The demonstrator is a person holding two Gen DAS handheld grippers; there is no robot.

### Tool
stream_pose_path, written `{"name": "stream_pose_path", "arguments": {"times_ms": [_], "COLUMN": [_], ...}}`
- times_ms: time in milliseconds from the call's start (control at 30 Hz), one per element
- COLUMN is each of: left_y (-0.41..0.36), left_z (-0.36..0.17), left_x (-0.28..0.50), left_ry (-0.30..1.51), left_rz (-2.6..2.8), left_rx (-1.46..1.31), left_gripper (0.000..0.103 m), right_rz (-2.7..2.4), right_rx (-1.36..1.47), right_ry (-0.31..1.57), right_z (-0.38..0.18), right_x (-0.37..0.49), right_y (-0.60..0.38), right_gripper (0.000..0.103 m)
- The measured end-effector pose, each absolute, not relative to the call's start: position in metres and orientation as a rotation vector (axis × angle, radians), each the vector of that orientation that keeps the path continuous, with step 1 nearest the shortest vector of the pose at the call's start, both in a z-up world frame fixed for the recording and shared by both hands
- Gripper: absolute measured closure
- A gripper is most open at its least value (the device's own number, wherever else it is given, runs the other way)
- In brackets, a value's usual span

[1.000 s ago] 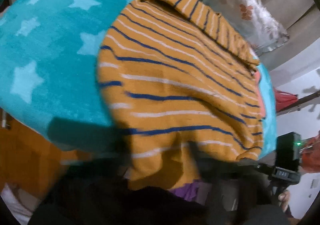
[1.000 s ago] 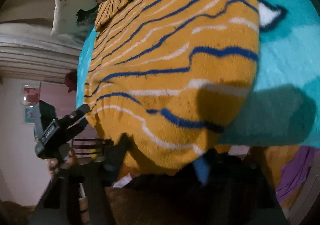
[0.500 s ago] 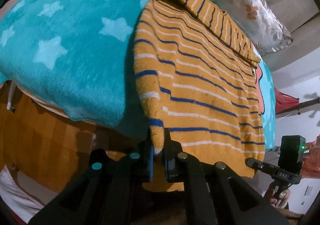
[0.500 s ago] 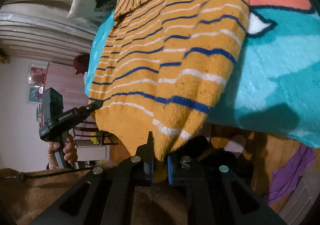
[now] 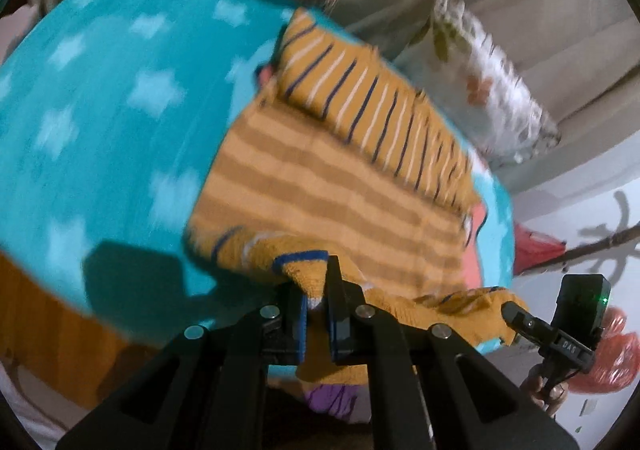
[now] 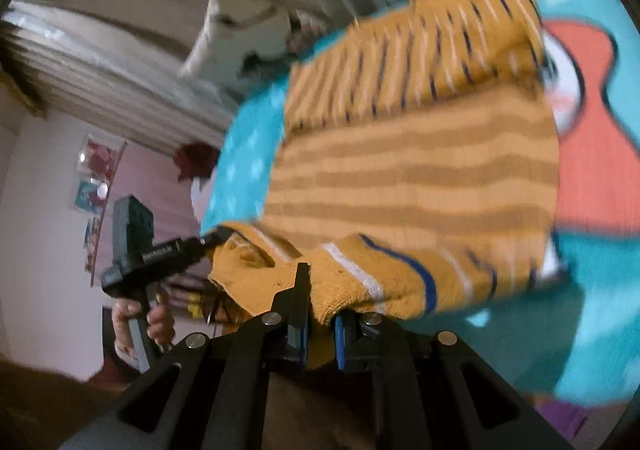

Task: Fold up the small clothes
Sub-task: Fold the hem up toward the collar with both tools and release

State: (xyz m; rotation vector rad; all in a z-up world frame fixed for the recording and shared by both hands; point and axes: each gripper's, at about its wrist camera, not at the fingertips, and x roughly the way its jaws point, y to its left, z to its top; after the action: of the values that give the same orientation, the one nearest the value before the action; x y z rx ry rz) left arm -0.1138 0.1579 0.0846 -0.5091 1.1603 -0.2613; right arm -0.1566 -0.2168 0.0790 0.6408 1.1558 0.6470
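A mustard-yellow knitted sweater (image 5: 340, 186) with blue and white stripes lies on a teal star-patterned blanket (image 5: 100, 110). My left gripper (image 5: 318, 302) is shut on one bottom hem corner, lifted and curled over toward the sweater's middle. My right gripper (image 6: 320, 310) is shut on the other hem corner (image 6: 360, 274), likewise raised. Each view shows the other gripper: the right one (image 5: 516, 316) pinching the hem at lower right, the left one (image 6: 208, 240) at left with a hand (image 6: 136, 318) below it. The sweater's plain inner side (image 6: 412, 186) shows where the hem is turned up.
A floral pillow (image 5: 480, 90) lies beyond the sweater by a beige headboard. The blanket carries an orange cartoon patch (image 6: 592, 154). A wooden bed side (image 5: 36, 310) and purple cloth (image 5: 328, 398) show below the blanket's near edge. A red item (image 5: 536, 246) sits by the wall.
Both grippers rose from the bed edge, each carrying a hem corner up and over toward the sweater's far end. The lower part now curls up, exposing its inner side.
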Motion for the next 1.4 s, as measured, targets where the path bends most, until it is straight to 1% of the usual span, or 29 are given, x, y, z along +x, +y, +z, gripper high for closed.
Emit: {"name": "stream_pose_path", "arguments": {"times_ms": [100, 200, 333, 500, 567, 600, 633, 667, 700, 733, 800, 867, 967, 1033, 1100, 1200, 1333, 1400], "left_y": [0.149, 0.14, 0.129, 0.13, 0.137, 0.14, 0.143, 0.145, 0.148, 0.151, 0.157, 0.158, 0.147, 0.133, 0.116, 0.09, 0.062, 0.056], "left_z": [0.096, 0.091, 0.069, 0.041, 0.034, 0.032, 0.033, 0.035, 0.039, 0.042, 0.047, 0.049, 0.059, 0.068, 0.079, 0.082, 0.062, 0.047], "left_x": [-0.057, 0.004, 0.074, 0.124, 0.134, 0.138, 0.141, 0.143, 0.147, 0.149, 0.155, 0.161, 0.157, 0.15, 0.139, 0.127, 0.124, 0.132], "left_ry": [1.113, 1.106, 1.146, 1.199, 1.215, 1.213, 1.193, 1.173, 1.148, 1.134, 1.114, 1.117, 1.111, 1.083, 1.04, 1.026, 1.084, 1.114], "left_rz": [-0.288, -0.31, -0.3, -0.3, -0.307, -0.312, -0.317, -0.322, -0.326, -0.322, -0.29, -0.266, -0.246, -0.272, -0.32, -0.409, -0.456, -0.434], "left_rx": [-0.485, -0.49, -0.492, -0.543, -0.604, -0.633, -0.648, -0.657, -0.672, -0.682, -0.681, -0.66, -0.534, -0.451, -0.375, -0.283, -0.166, -0.147], "left_gripper": [0.096, 0.096, 0.096, 0.094, 0.083, 0.072, 0.061, 0.055, 0.046, 0.039, 0.034, 0.033, 0.033, 0.033, 0.033, 0.033, 0.033, 0.033], "right_rz": [0.594, 0.529, 0.41, 0.302, 0.271, 0.253, 0.233, 0.22, 0.216, 0.213, 0.197, 0.164, 0.12, 0.085, 0.09, 0.13, 0.251, 0.324], "right_rx": [0.598, 0.585, 0.588, 0.645, 0.69, 0.71, 0.735, 0.768, 0.798, 0.844, 0.915, 0.985, 1.043, 1.026, 0.983, 0.878, 0.729, 0.69], "right_ry": [1.088, 1.074, 1.107, 1.165, 1.196, 1.208, 1.217, 1.22, 1.219, 1.215, 1.206, 1.183, 1.138, 1.109, 1.077, 1.055, 1.091, 1.136], "right_z": [0.099, 0.104, 0.08, 0.043, 0.028, 0.021, 0.013, 0.007, 0.001, -0.005, -0.013, -0.02, -0.02, -0.01, 0.007, 0.038, 0.052, 0.045], "right_x": [-0.108, -0.053, 0.017, 0.075, 0.09, 0.096, 0.102, 0.106, 0.109, 0.113, 0.12, 0.127, 0.137, 0.142, 0.142, 0.132, 0.116, 0.109], "right_y": [-0.216, -0.216, -0.218, -0.221, -0.226, -0.229, -0.233, -0.238, -0.239, -0.244, -0.25, -0.26, -0.273, -0.283, -0.287, -0.28, -0.241, -0.22], "right_gripper": [0.092, 0.092, 0.092, 0.092, 0.089, 0.089, 0.084, 0.079, 0.077, 0.075, 0.069, 0.056, 0.047, 0.043, 0.042, 0.042, 0.042, 0.042]}}
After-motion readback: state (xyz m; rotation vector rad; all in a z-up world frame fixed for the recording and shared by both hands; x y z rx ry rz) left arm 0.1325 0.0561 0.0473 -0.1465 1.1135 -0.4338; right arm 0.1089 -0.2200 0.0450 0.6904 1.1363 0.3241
